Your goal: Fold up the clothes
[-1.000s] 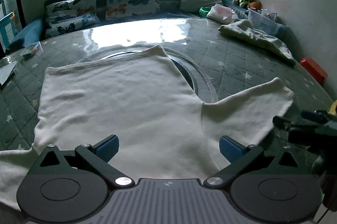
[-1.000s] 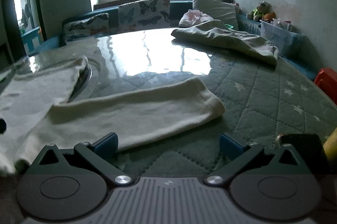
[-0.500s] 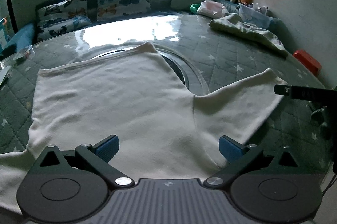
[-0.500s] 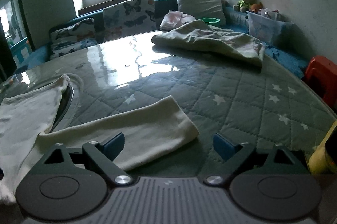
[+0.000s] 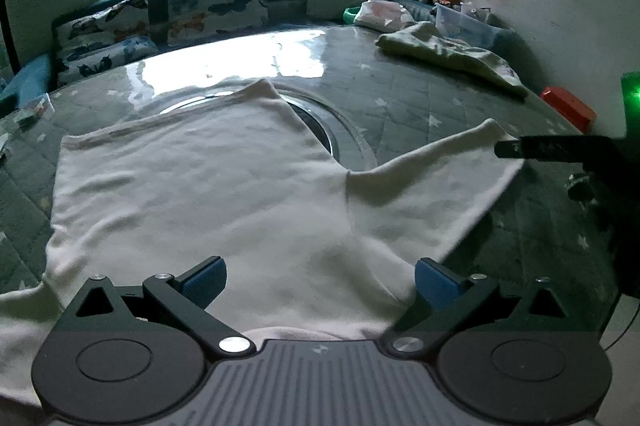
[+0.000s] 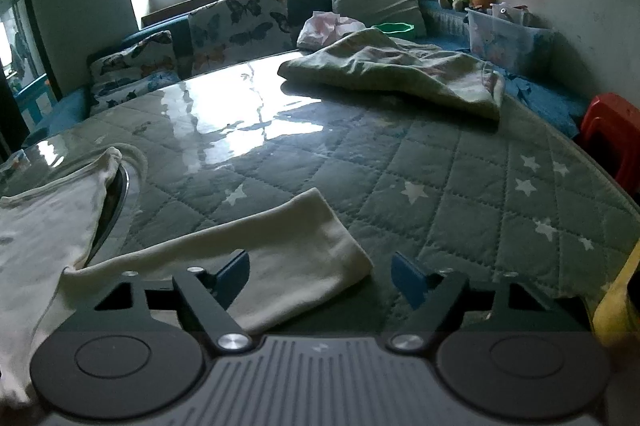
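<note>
I see the cream top (image 5: 208,194) spread flat on the tabletop (image 6: 460,162), nothing folded yet. My right gripper (image 6: 320,272) is closing around its sleeve cuff (image 6: 304,246); my left gripper (image 5: 320,278) hovers apart near the neckline.

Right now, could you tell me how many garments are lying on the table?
2: the white shirt spread at the near side, and a crumpled pale green garment at the far right edge. Others may be hidden.
</note>
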A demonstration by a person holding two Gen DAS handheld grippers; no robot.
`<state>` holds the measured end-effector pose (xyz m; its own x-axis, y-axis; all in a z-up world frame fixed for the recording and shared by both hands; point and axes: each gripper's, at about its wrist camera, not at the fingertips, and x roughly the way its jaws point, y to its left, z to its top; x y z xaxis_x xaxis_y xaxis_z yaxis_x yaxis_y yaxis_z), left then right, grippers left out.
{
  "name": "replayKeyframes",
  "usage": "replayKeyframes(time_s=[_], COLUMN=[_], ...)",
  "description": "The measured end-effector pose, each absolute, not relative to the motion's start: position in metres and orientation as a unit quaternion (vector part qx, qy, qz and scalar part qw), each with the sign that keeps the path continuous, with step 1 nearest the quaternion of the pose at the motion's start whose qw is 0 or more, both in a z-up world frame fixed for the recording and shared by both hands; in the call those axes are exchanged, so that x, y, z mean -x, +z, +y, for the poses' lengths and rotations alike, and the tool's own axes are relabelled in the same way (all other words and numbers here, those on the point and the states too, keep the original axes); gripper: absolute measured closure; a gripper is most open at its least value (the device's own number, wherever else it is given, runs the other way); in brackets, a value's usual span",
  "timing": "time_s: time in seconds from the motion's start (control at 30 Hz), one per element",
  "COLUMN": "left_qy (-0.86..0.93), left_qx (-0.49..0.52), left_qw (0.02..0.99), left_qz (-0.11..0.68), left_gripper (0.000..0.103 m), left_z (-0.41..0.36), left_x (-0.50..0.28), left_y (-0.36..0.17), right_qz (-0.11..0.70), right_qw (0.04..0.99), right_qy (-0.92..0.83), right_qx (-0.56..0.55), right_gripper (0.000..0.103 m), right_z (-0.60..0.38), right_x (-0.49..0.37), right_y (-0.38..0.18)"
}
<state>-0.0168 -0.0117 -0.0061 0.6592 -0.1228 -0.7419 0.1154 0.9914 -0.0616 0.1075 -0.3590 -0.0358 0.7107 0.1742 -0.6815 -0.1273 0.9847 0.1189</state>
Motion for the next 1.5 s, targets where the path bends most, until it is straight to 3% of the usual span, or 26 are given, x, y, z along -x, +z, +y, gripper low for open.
replayKeyframes(time_s=[0.33,0.43,0.5,0.63,0.8,1.5], left_qy=[-0.074,-0.075,-0.075,-0.075,-0.077,-0.051], left_qx=[0.001,0.0,-0.002,-0.002,0.001,0.035], left_qw=[0.908,0.906,0.905,0.906,0.912,0.929], left_qz=[0.413,0.416,0.418,0.417,0.404,0.365], left_gripper=[0.003,0.003,0.003,0.003,0.003,0.002], left_z=[-0.015,-0.016,-0.017,-0.017,-0.012,0.04], left_x=[0.017,0.015,0.014,0.014,0.017,0.036], left_y=[-0.013,-0.015,-0.017,-0.018,-0.012,0.008], right_qz=[0.374,0.375,0.376,0.378,0.363,0.329], right_qw=[0.925,0.924,0.924,0.922,0.926,0.897], right_qy=[0.063,0.065,0.068,0.075,0.092,0.287], right_qx=[-0.026,-0.026,-0.028,-0.034,-0.048,-0.075], right_gripper=[0.041,0.053,0.068,0.088,0.092,0.094], right_z=[-0.361,-0.361,-0.361,-0.362,-0.359,-0.256], right_x=[-0.118,-0.118,-0.118,-0.117,-0.111,-0.073], right_y=[-0.043,-0.042,-0.041,-0.037,-0.023,0.054])
